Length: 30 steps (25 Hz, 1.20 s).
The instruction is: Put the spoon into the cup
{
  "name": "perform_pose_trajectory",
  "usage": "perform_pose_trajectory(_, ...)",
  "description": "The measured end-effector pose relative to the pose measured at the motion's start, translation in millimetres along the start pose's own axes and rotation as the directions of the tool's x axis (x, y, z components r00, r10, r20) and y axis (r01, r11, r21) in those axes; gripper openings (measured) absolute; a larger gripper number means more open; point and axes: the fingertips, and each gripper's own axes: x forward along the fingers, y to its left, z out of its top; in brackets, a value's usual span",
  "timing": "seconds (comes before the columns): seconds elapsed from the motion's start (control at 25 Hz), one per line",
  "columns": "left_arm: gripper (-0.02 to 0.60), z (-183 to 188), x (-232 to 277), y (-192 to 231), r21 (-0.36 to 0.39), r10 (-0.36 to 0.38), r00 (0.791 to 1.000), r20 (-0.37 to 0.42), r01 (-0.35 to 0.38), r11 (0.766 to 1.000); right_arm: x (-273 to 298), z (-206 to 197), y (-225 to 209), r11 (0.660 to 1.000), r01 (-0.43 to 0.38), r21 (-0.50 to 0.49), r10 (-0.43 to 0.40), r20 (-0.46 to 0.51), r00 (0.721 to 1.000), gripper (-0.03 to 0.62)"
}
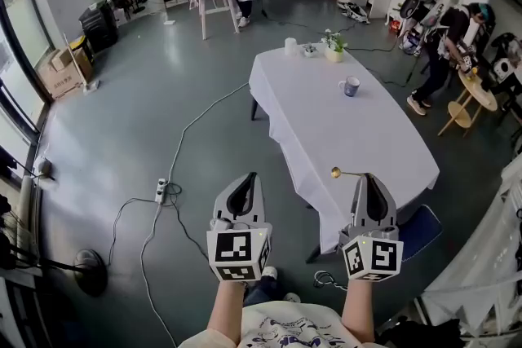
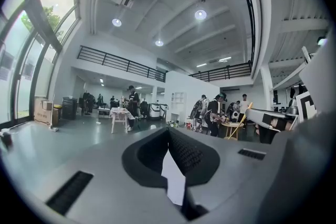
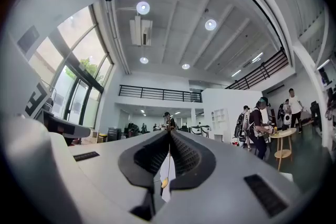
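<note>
In the head view my right gripper (image 1: 371, 177) is shut on the handle of a gold spoon (image 1: 344, 173), whose bowl sticks out to the left over the near end of the white-clothed table (image 1: 342, 134). The right gripper view shows the spoon (image 3: 165, 181) as a thin edge between the closed pads. A blue and white cup (image 1: 350, 85) stands upright farther up the table, well beyond both grippers. My left gripper (image 1: 247, 178) hangs over the floor left of the table, its jaws shut with nothing in them; its tips (image 2: 168, 131) meet in the left gripper view.
A small potted plant (image 1: 335, 51) and a white cup (image 1: 291, 46) stand at the table's far end. A power strip with cables (image 1: 161, 190) lies on the floor at left. A blue chair (image 1: 422, 229) sits by the table's near right corner. People stand near a round wooden table (image 1: 476, 90).
</note>
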Motion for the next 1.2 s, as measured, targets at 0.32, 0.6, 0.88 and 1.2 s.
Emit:
perform_pose_trajectory(0.32, 0.014, 4.2, 39.2, 58.5, 0.023, 0.012, 1.0, 0.008, -0.012, 1.0, 60.9, -16.9, 29.3, 0.999, 0.006, 0.034, -0.006, 0.007, 1.0, 0.02)
perform_pose_trajectory(0.6, 0.014, -1.6, 68.2, 95.7, 0.018, 0.015, 1.0, -0.011, -0.014, 1.0, 102.0, -34.7, 53.0, 1.0, -0.005, 0.028, 0.006, -0.023, 1.0, 0.021)
perform_pose_trajectory(0.88, 0.014, -9.8, 93.1, 131.4, -0.001, 0.042, 0.999, -0.034, -0.042, 0.999, 146.5, -50.4, 73.9, 0.999, -0.036, 0.02, 0.037, -0.058, 0.998, 0.02)
perform_pose_trajectory(1.2, 0.014, -18.5, 161.8, 179.8, -0.018, 0.092, 0.995, -0.046, -0.093, 0.996, 233.2, -78.6, 82.3, 0.997, -0.083, 0.011, 0.083, -0.071, 0.994, 0.02)
